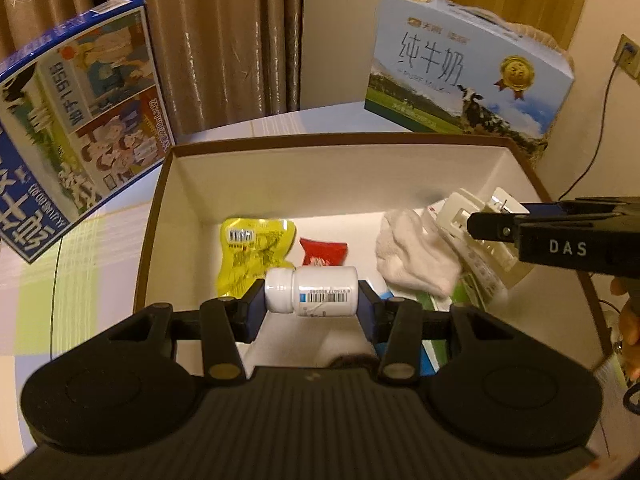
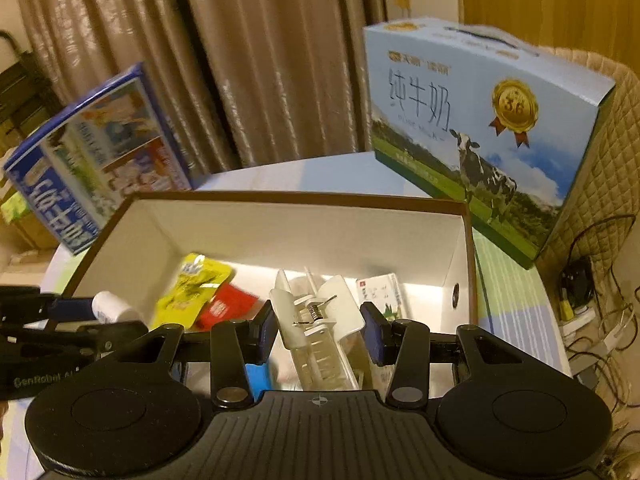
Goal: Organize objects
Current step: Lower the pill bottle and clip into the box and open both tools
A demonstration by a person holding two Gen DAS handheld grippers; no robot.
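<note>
Above open cardboard box [image 1: 158, 216]: left gripper [image 1: 311, 300] clamps white pill bottle [image 1: 311, 291] sideways, cap end against one pad. Right gripper [image 2: 318, 330] clamps clear plastic clip [image 2: 320, 320] over box's right side. Inside box: yellow pouch [image 1: 250, 254], red packet [image 1: 323, 254], white cloth [image 1: 416, 260]. Risks: smooth round bottle may roll or slip from pads; dropped from height, it could bounce onto pouch; grippers close together, collision possible.
</note>
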